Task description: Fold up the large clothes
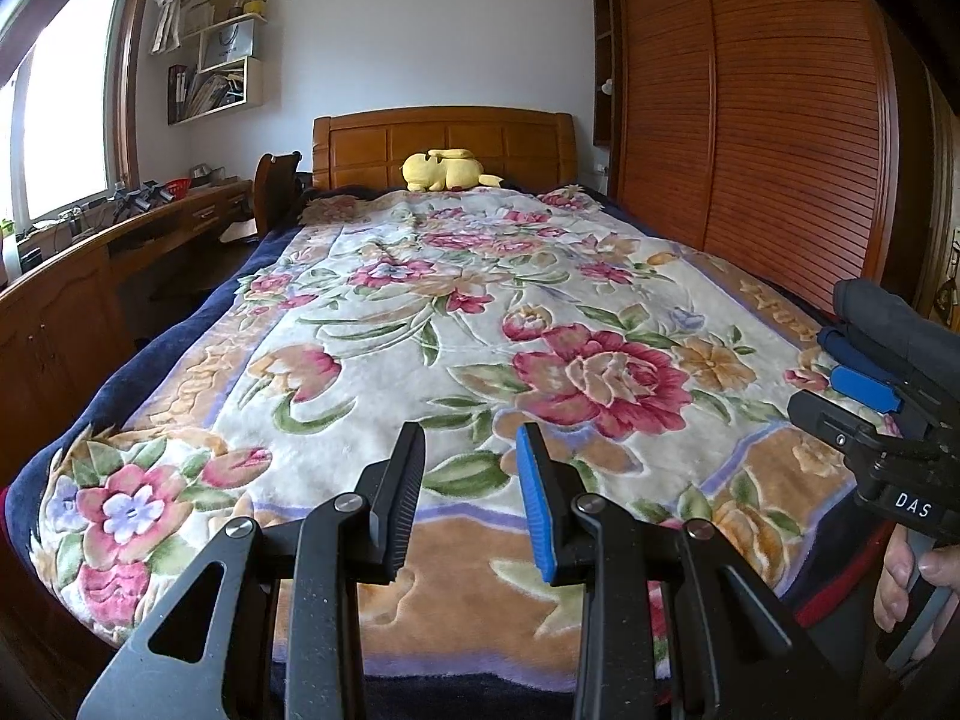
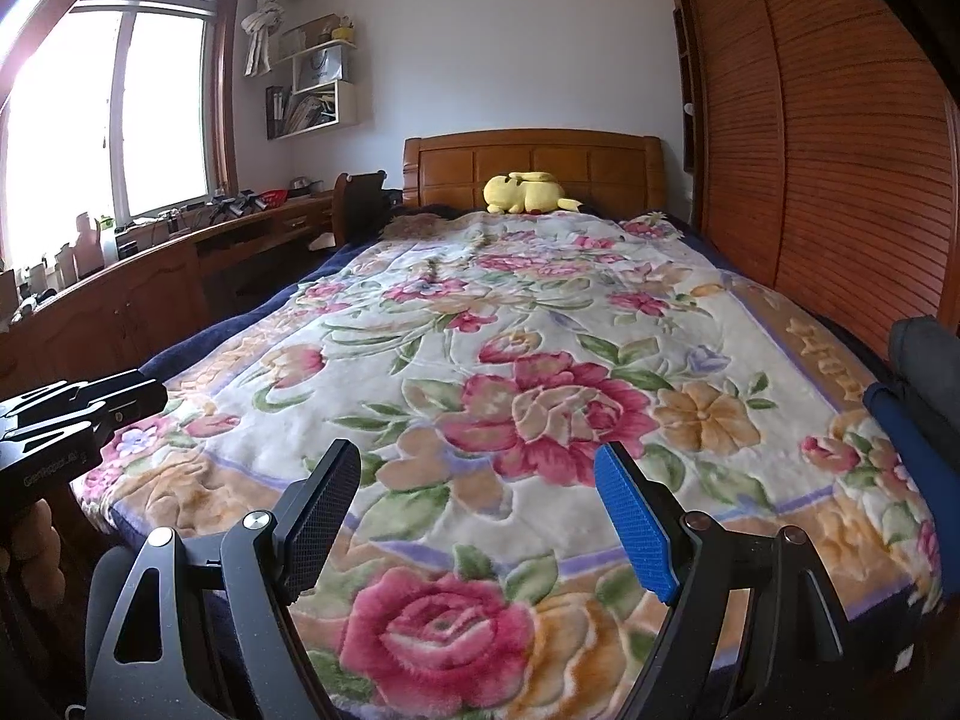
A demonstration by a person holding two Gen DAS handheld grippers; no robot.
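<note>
While both of our grippers hover above the foot of the bed (image 1: 90,372), nothing lies between either pair of fingers. In the left wrist view, our left gripper (image 1: 471,501) sits at the bottom centre of the frame, its black finger and blue-padded finger set a narrow gap apart, with only the floral blanket (image 1: 456,324) showing through that gap. At the right edge of the same frame we see our right gripper (image 1: 864,402) from the side, and a hand (image 1: 912,576) gripping its handle in the lower right corner.

In the right wrist view, our right gripper (image 2: 480,522) fills the bottom of the frame with its fingers spread wide, a large pink rose of the blanket visible between them. Our left gripper (image 2: 84,402) pokes in from the left edge.

The clothes to be folded appear as a dark grey and blue bundle (image 1: 888,324) at the right edge of the left wrist frame, resting on the blanket's right border just beyond the right gripper; whether they touch we cannot tell. The same bundle shows at the right edge of the right wrist frame.

A yellow plush toy (image 1: 447,170) lies at the top centre against the wooden headboard (image 1: 444,138). A slatted wardrobe (image 1: 756,108) fills the upper right, a window (image 2: 102,114) the upper left.
</note>
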